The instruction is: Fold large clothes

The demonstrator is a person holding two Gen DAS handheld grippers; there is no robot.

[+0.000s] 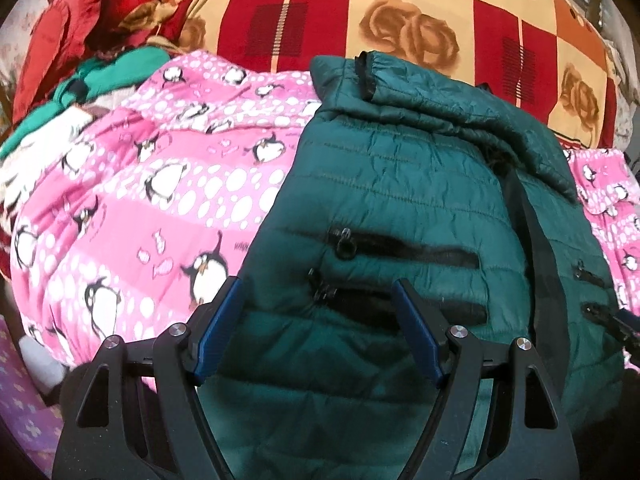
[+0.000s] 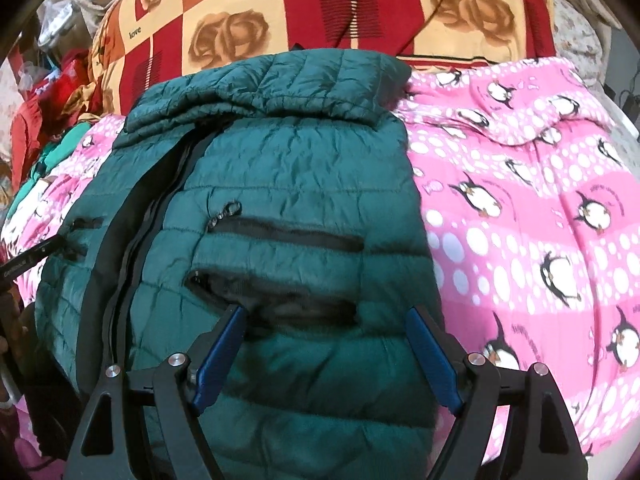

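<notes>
A dark green quilted puffer jacket (image 1: pixel 400 184) lies front up on a pink penguin blanket (image 1: pixel 132 184), sleeves folded across its top. It also shows in the right wrist view (image 2: pixel 280 168), with its black centre zipper (image 2: pixel 132 216) and zip pockets. My left gripper (image 1: pixel 318 284) is open and empty, its blue pads just above the jacket's left lower half, near the pockets. My right gripper (image 2: pixel 326 312) is open and empty over the jacket's right lower half, beside a gaping pocket (image 2: pixel 276 300). The tip of the left gripper (image 2: pixel 28 260) shows at the left edge of the right wrist view.
The pink blanket (image 2: pixel 520 200) lies over a red, orange and cream rose-print bedspread (image 1: pixel 360 12). A heap of red and green clothes (image 1: pixel 88 40) lies at the far left. A purple patterned surface (image 1: pixel 24 412) shows at the lower left.
</notes>
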